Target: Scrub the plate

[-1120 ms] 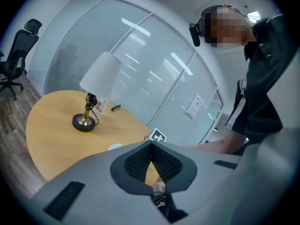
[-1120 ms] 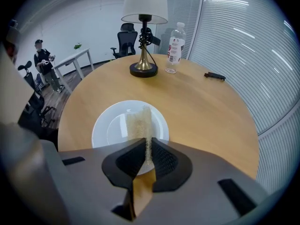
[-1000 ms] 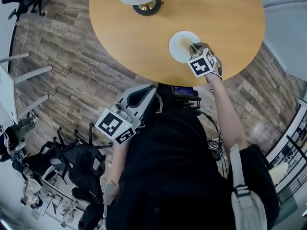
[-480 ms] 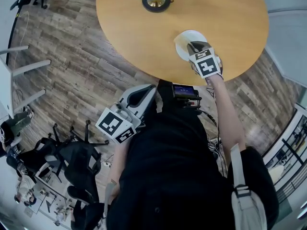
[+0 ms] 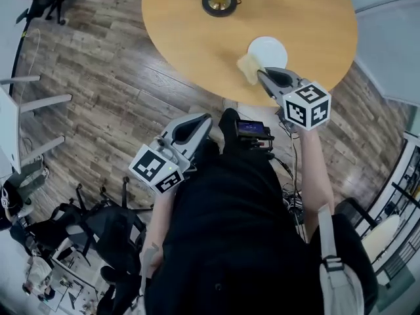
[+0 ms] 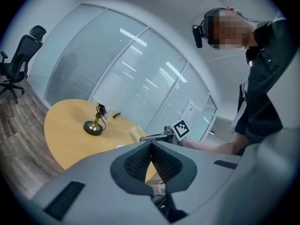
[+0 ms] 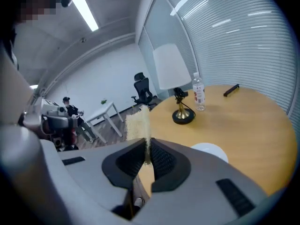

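Note:
A small white plate (image 5: 269,49) lies on the round wooden table (image 5: 197,38), near its front right edge. My right gripper (image 5: 260,73) is shut on a yellow sponge (image 5: 248,67), held just off the plate's near-left rim. In the right gripper view the sponge (image 7: 137,124) stands upright between the jaws, with the plate (image 7: 210,150) lower right of it. My left gripper (image 5: 199,121) hangs off the table beside the person's body. Its jaws are shut with nothing between them (image 6: 151,146).
A lamp with a white shade and a dark round base (image 5: 220,4) stands at the table's far side. A clear water bottle (image 7: 199,96) and a dark pen-like thing (image 7: 231,90) lie beyond it. Office chairs (image 5: 105,225) and white table legs (image 5: 39,100) stand on the wood floor at left.
My right gripper has drawn back from over the plate toward the person, taking the sponge off the plate to its near-left rim. The left gripper has barely moved.

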Demonstrator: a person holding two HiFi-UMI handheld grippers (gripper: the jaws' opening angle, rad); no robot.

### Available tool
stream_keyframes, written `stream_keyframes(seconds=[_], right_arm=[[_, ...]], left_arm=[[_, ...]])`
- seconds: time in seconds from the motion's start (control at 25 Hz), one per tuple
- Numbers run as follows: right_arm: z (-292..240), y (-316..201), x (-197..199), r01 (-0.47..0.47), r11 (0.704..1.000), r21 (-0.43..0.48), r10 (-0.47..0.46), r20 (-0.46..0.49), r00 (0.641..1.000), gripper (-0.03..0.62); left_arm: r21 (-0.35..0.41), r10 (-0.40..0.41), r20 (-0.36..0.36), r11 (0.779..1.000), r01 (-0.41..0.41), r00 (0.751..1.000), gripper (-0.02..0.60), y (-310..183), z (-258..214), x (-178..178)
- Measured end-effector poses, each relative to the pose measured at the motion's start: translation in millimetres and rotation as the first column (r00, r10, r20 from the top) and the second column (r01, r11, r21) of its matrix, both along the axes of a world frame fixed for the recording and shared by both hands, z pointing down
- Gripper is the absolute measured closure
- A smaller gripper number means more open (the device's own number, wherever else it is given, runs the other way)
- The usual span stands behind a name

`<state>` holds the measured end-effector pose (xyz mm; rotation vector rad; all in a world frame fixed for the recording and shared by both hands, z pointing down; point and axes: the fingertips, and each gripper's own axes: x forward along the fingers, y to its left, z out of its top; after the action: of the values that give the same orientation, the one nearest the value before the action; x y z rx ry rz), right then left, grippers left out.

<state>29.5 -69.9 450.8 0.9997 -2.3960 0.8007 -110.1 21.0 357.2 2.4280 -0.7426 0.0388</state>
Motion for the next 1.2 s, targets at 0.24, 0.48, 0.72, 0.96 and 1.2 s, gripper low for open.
stream_keyframes(seconds=[0.24,0.48,0.72,0.96,1.2], right_arm=[[-80.5,45.0,-42.0,-0.050,0.995,0.088,0.028,0.237,0.971,0.565],[-126.8,94.7,-81.0,-0.041,0.990,0.138,-0.009,0.348,0.937,0.565],[-157.7,136.1,-104.7,-0.059,0.980,0.191,-0.017,0.376,0.926,0.565],[-157.0,162.5,-105.7,-0.118,0.974,0.194,0.035,0.381,0.924,0.566],[-154.0,169.9,-104.8,-0.119,0.972,0.201,0.040,0.360,0.932,0.566]], left_arm=[[0.059,0.014,-0.024,0.998,-0.012,1.000,0.569,26.1,-18.5,-33.1],[0.117,0.038,-0.046,0.993,-0.032,0.998,0.569,49.2,-32.2,-58.1],[0.152,0.091,-0.056,0.985,-0.082,0.994,0.569,74.2,-41.9,-68.2],[0.172,0.132,-0.057,0.978,-0.121,0.990,0.569,90.7,-45.4,-65.0],[0.181,0.126,-0.049,0.977,-0.115,0.991,0.569,99.1,-45.0,-72.0]])
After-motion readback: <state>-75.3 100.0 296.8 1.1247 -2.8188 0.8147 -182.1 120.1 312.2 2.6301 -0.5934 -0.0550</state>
